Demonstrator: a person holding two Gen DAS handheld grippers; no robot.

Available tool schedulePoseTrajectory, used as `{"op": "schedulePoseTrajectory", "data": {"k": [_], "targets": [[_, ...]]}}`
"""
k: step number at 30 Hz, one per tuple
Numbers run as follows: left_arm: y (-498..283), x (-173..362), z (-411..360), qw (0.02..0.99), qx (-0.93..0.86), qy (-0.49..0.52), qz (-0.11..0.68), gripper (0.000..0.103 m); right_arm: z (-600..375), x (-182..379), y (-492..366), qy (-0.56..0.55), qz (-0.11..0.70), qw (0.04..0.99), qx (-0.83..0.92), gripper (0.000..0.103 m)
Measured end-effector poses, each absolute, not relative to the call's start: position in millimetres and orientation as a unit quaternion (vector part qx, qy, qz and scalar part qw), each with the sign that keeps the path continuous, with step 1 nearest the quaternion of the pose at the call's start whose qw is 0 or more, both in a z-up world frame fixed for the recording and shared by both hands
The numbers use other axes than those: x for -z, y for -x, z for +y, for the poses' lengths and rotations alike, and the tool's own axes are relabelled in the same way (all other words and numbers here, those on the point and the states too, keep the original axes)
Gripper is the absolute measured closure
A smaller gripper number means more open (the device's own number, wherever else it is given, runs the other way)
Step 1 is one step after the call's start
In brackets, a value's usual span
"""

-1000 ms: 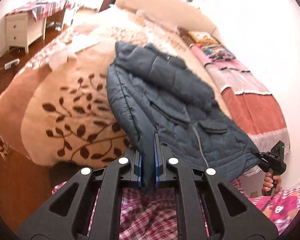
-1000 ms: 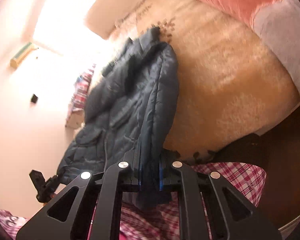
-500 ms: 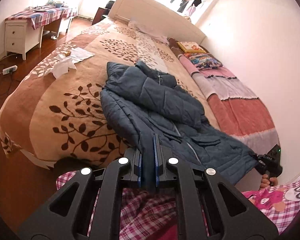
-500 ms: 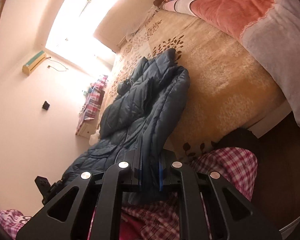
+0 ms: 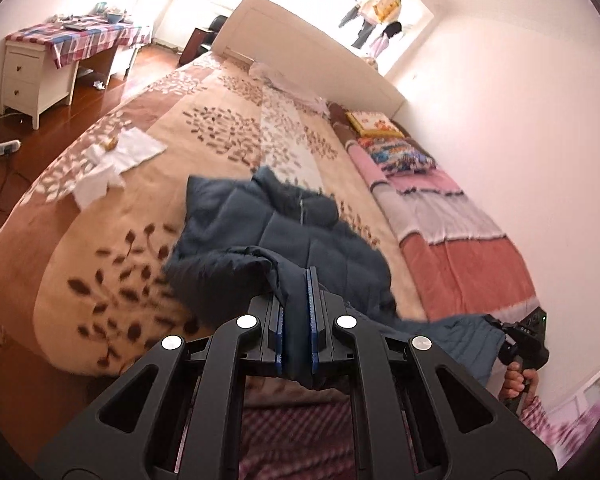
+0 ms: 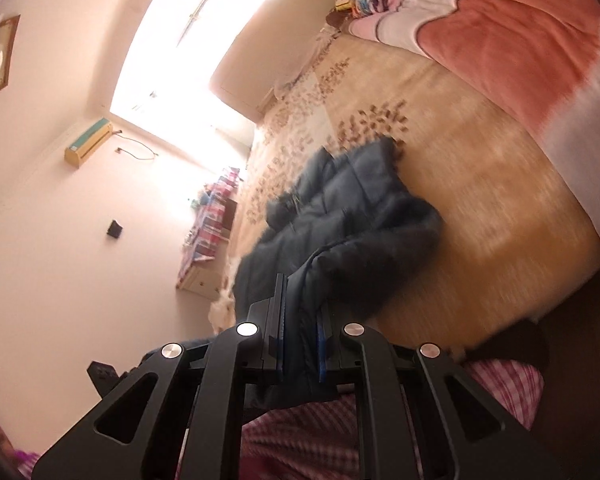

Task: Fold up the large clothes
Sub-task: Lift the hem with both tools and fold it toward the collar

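Observation:
A dark blue quilted jacket (image 5: pixel 300 240) lies on the beige leaf-patterned bed (image 5: pixel 100 240), its collar end far from me and its near hem lifted. My left gripper (image 5: pixel 296 320) is shut on one corner of the hem. My right gripper (image 6: pixel 300 340) is shut on the other corner; it also shows in the left wrist view (image 5: pixel 520 344) at the lower right, held in a hand. In the right wrist view the jacket (image 6: pixel 340 220) bunches into a fold just beyond the fingers.
White cloths (image 5: pixel 112 160) lie on the bed's left side. Striped pink and red blankets (image 5: pixel 460 240) and pillows (image 5: pixel 396 152) run along the wall side. A white desk with a plaid cover (image 5: pixel 40 64) stands at left on the wooden floor. The headboard (image 5: pixel 300 48) is at the far end.
Both grippers have carried the jacket's hem forward and down toward the bed. The jacket, earlier hanging stretched above the bed, now lies on it with the near half folding over.

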State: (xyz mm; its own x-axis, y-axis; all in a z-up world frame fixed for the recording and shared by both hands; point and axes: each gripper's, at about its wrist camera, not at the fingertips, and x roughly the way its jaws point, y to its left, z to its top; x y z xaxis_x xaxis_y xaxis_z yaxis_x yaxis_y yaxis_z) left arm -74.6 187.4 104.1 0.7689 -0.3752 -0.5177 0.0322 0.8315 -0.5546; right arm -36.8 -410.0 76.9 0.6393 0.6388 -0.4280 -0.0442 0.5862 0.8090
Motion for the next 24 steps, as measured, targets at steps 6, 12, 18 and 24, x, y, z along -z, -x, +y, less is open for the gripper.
{"op": "schedulePoseTrajectory", "data": {"k": [6, 12, 18, 24], "targets": [[0, -124, 198, 0.902, 0.102, 0.283, 0.311, 0.094, -401, -100, -56, -0.375, 0.374, 0.827, -0.192, 0.091], [-101, -131, 200, 0.908, 0.069, 0.267, 0.314, 0.094, -381, -101, -161, -0.343, 0.387, 0.839, -0.169, 0.091], [-205, -102, 211, 0.905, 0.011, 0.270, 0.329, 0.094, -360, -78, -267, -0.321, 0.399, 0.849, -0.133, 0.091], [-292, -41, 219, 0.887, -0.034, 0.274, 0.371, 0.094, -340, -19, -348, -0.305, 0.439, 0.839, -0.098, 0.091]]}}
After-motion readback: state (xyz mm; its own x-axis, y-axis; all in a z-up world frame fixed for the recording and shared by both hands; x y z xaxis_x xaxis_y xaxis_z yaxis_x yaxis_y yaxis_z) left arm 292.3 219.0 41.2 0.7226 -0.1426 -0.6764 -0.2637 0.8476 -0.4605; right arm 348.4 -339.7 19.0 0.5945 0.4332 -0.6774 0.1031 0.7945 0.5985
